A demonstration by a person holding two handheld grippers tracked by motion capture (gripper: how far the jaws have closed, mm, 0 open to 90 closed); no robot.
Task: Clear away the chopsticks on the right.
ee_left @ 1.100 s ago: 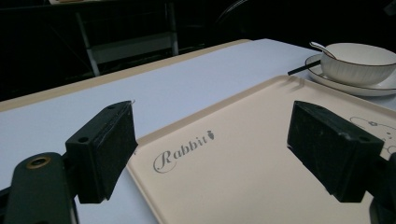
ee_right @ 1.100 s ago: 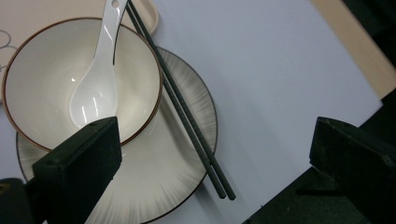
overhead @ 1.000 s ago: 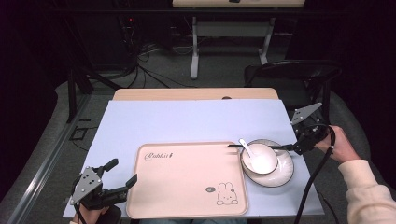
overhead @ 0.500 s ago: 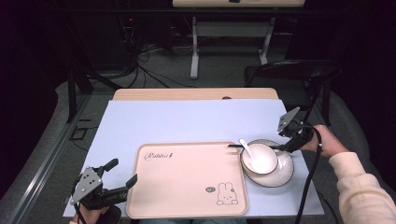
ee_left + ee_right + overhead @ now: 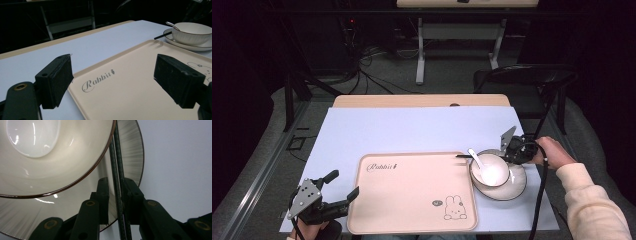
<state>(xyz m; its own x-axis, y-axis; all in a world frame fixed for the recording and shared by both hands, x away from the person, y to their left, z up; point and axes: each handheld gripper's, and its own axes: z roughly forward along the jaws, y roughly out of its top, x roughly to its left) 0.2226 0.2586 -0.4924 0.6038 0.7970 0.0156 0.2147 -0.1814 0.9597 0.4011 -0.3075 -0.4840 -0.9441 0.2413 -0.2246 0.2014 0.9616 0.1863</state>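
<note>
A white bowl (image 5: 490, 169) with a white spoon (image 5: 475, 156) in it stands on a saucer (image 5: 514, 188) at the right of the table. A pair of dark chopsticks (image 5: 115, 157) lies across the saucer behind the bowl, its tips (image 5: 463, 156) reaching the tray's corner. My right gripper (image 5: 511, 153) is low over the saucer. Its jaws have just been closing around the chopsticks (image 5: 160, 37); a thin gap remains at one pad (image 5: 103, 200). My left gripper (image 5: 344, 183) rests open at the tray's near left corner, holding nothing.
A beige tray (image 5: 412, 190) printed with "Rabbit" and a bunny lies on the pale blue mat (image 5: 412, 130) left of the bowl. A black chair (image 5: 532, 75) stands beyond the table's right far corner. Cables lie on the floor behind.
My right gripper has come down and to the left from the table's right edge to the saucer's rim, and its jaws have narrowed around the chopsticks. The left gripper has not moved.
</note>
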